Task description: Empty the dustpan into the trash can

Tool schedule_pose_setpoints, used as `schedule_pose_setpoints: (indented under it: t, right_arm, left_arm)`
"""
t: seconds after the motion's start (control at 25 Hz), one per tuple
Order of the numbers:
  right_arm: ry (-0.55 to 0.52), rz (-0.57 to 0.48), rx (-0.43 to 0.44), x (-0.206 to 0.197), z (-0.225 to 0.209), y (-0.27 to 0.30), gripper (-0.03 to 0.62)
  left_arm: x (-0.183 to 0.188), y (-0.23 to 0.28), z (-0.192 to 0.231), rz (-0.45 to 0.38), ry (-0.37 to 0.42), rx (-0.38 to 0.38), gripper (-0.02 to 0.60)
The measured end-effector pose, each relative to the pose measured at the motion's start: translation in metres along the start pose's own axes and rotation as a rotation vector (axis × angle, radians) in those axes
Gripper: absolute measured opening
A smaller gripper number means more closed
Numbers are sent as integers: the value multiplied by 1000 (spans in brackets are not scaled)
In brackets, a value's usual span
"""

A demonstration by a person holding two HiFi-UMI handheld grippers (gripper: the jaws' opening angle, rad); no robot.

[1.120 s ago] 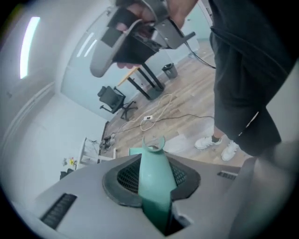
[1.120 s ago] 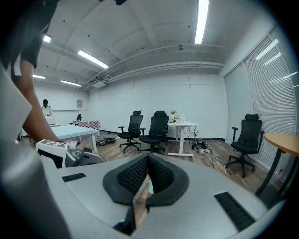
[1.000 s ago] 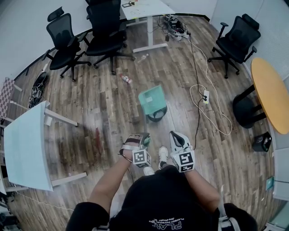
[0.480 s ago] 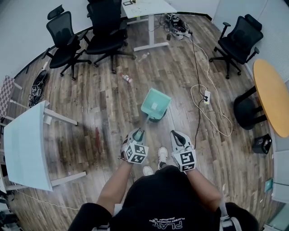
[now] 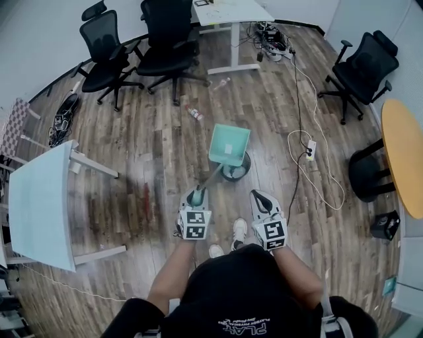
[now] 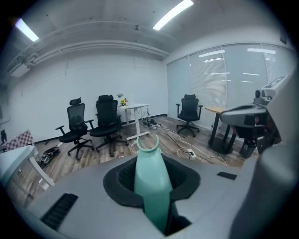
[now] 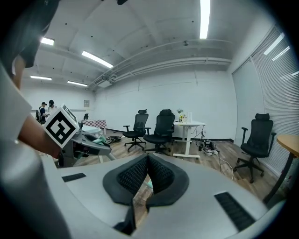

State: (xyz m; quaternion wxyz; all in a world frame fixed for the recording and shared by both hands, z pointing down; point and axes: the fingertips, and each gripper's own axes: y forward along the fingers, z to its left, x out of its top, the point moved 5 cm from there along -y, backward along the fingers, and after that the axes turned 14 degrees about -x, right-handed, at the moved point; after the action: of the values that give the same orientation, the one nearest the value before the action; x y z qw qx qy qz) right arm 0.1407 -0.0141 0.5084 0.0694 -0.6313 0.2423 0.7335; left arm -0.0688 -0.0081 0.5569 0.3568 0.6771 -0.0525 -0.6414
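The teal dustpan (image 5: 229, 144) hangs tilted over the small black trash can (image 5: 240, 171) on the wooden floor, hiding most of the can's opening. Its long handle (image 5: 210, 178) runs back to my left gripper (image 5: 196, 197), which is shut on the handle's end. In the left gripper view the teal handle (image 6: 150, 177) sits clamped between the black pads, pointing away. My right gripper (image 5: 259, 197) hovers beside the left one, near the person's shoes, shut with nothing in it (image 7: 147, 163). The left gripper's marker cube (image 7: 60, 126) shows at the left of the right gripper view.
Black office chairs (image 5: 162, 46) and a white desk (image 5: 231, 13) stand at the back. A power strip and cables (image 5: 309, 148) lie right of the can, and a bottle (image 5: 194, 113) lies beyond it. A white table (image 5: 39, 204) is at left, a round yellow table (image 5: 403, 158) at right.
My left gripper has rolled and risen with the handle, so the dustpan has swung and tipped over the trash can. The right gripper has shifted only a little.
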Motion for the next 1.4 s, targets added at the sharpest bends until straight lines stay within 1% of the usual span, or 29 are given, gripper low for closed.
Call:
schedule_pose_setpoints:
  t: [0.16,0.24,0.32,0.44,0.64,0.84,0.96,1.08,1.24,1.4]
  right_arm:
    - [-2,-10,34,4,0,17,17]
    - [-2,-22,53,9,-2,26,17]
    - [-2,-34,74,13,-4,36,17]
    - [0,-45,103,15,-6,47,17]
    - [5,-40,153,7,-8,58,17]
    - [4,-34,203,0,-5,67,17]
    - [5,-25,221,-3,-4,75,17]
    - [6,-10,235,-8,-3,85,17]
    - [-2,13,257,-18,3,99,17]
    - [-17,27,276,-23,12,115,17]
  left_arm:
    - [15,-7,15,-38,-28,55,98]
    - [19,-11,21,-48,-54,88,98]
    - [22,-13,27,-54,-79,124,98]
    - [23,-15,32,-50,-95,169,98]
    - [17,-18,37,-41,-147,252,98]
    - [-4,-26,44,-27,-208,331,98]
    - [-12,-28,50,-9,-228,350,98]
    - [-24,-28,57,31,-244,368,98]
    - [-42,-20,68,76,-242,372,98]
    - [-58,-11,83,111,-259,375,98]
